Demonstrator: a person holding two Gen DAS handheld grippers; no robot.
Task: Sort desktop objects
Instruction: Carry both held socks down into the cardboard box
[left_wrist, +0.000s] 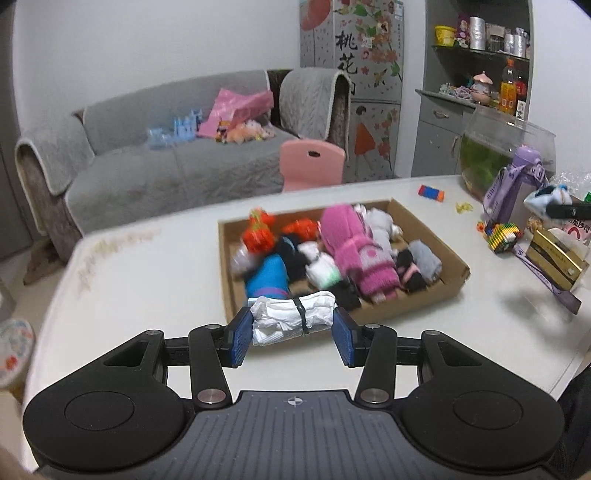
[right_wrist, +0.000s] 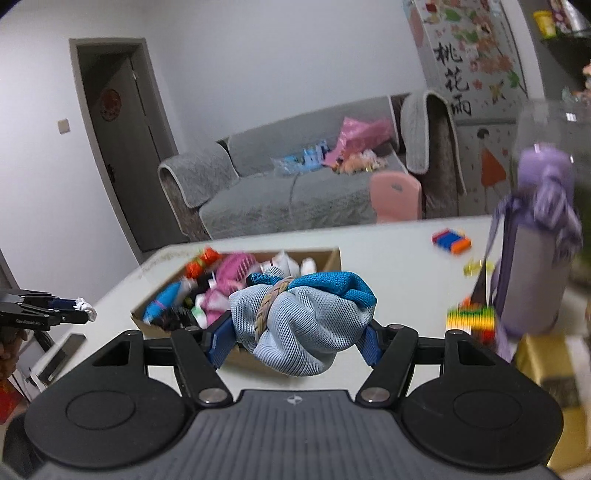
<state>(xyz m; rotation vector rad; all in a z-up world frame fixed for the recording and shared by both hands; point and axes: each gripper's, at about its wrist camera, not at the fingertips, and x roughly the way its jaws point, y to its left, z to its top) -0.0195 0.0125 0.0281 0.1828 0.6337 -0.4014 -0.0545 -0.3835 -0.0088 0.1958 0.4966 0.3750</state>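
right wrist: blue mesh bundle, braided band, slightly blurred.

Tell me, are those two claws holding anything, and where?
Yes. The left gripper clamps a white rolled cloth bundle by its two ends; the right gripper squeezes a blue-grey mesh cloth bundle at its sides.

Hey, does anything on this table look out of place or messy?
Yes. A striped block, a yellow scrap and a rainbow cube lie loose on the table outside the cardboard box, by the purple bottle.
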